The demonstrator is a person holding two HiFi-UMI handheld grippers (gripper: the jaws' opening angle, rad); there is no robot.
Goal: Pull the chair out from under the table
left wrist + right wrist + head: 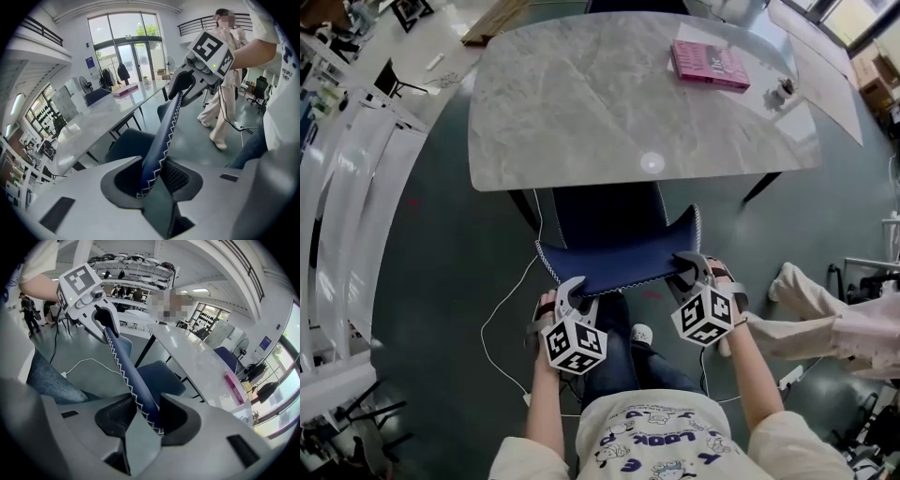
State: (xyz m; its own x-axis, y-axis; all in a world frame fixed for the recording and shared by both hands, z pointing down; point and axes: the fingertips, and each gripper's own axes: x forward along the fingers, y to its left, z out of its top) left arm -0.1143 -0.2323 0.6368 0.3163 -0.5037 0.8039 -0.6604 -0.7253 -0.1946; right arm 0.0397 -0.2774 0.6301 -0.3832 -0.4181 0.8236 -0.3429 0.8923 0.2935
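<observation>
Your left claw [570, 289] and right claw [688, 268] each clamp the top edge of the chair [614, 234] backrest, one near each corner, jaws part-closed on the blue padding with its white stitching between them; the seat lies just ahead of and below both claws, its front tucked under the near edge of the counter [581, 103]; the upholstery looks soft over a stiff frame, so the pads should sink a little yet carry the pull; the chair seems fairly weighty and likely to drag rather than lift, so the two corner holds suit an even, straight pull; no open container shows; far beyond the right claw a closed pink box [710, 64] lies on the counter, contents unseen.
</observation>
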